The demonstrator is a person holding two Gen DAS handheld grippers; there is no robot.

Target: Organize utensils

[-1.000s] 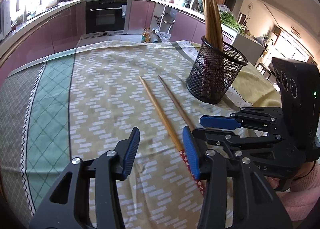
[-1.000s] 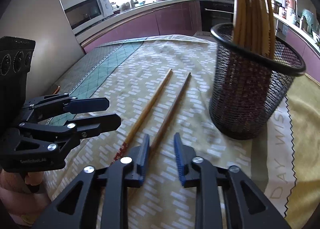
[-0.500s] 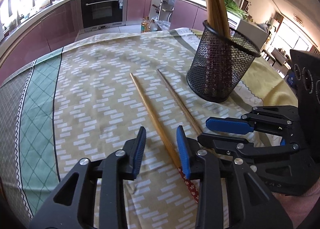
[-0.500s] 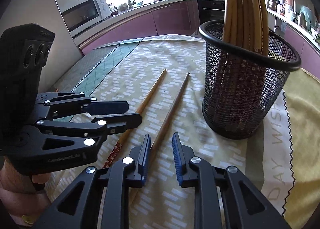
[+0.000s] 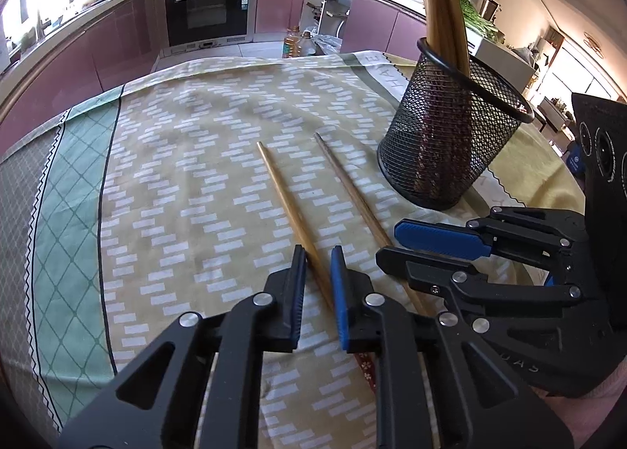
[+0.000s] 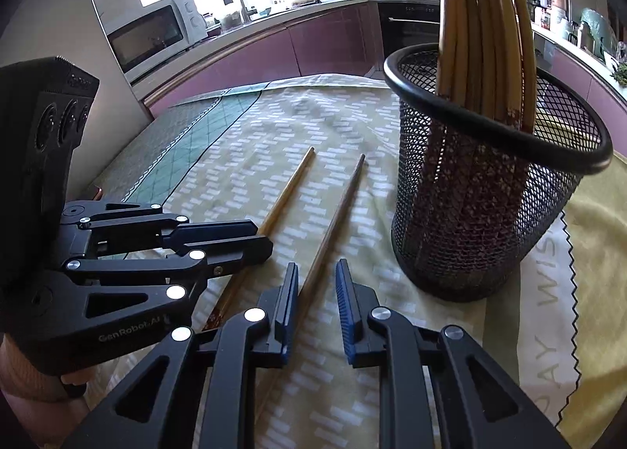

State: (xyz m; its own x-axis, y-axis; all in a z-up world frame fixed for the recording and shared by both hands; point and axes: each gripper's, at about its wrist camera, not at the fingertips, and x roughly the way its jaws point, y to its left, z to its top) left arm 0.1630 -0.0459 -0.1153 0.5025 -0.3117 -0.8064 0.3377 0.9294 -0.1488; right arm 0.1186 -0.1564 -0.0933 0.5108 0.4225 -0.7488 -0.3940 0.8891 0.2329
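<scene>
Two wooden chopsticks lie side by side on the tablecloth. My left gripper (image 5: pixel 315 253) straddles the near part of the left chopstick (image 5: pixel 282 190); its jaws are closing, with a small gap still showing beside the stick. My right gripper (image 6: pixel 316 266) straddles the right chopstick (image 6: pixel 341 206), which runs close along its left pad; these jaws are closing too and do not press on it. Each gripper shows in the other's view: the right gripper (image 5: pixel 388 241) and the left gripper (image 6: pixel 260 235). A black mesh holder (image 6: pixel 470 213) with several chopsticks (image 6: pixel 482 17) stands upright to the right.
A patterned tablecloth (image 5: pixel 176 174) with a green band on the left covers the table. An oil bottle (image 5: pixel 296 43) stands beyond the far table edge. Purple kitchen cabinets, an oven (image 5: pixel 207 9) and a microwave (image 6: pixel 149 37) line the background.
My left gripper moved forward and down over the left chopstick, and its jaws narrowed a lot. The right gripper stayed in place and its jaws narrowed slightly.
</scene>
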